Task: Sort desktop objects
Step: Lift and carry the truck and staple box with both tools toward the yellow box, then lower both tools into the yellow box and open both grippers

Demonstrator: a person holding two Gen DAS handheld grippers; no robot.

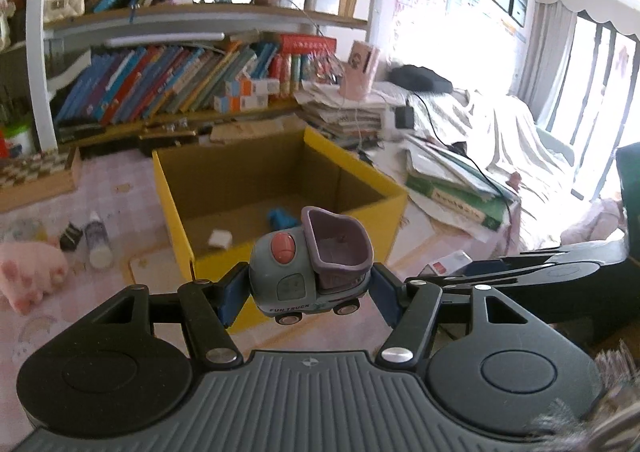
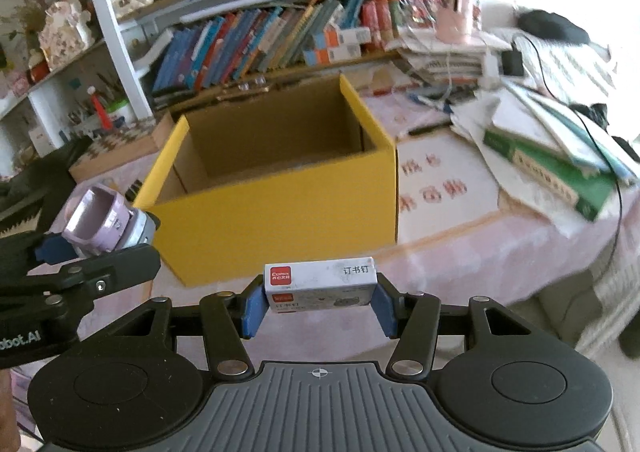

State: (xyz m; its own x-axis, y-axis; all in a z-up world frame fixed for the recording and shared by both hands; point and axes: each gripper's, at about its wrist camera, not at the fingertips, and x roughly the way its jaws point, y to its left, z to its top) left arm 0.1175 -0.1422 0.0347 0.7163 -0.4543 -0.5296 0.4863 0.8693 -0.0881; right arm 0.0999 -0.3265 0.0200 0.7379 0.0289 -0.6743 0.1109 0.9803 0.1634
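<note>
Left wrist view: left gripper (image 1: 310, 292) clamps grey plastic toy truck with purple tipper (image 1: 312, 264), aloft before open yellow cardboard box (image 1: 240, 256). Right gripper (image 2: 320, 308) clamps white staple box (image 2: 320, 286). Step: carrying. Next: clear rim, release inside.

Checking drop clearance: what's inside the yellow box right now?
In the left wrist view, the yellow box holds a small white item and a blue object on its floor. The toy truck in the left gripper covers the near right floor.
</note>
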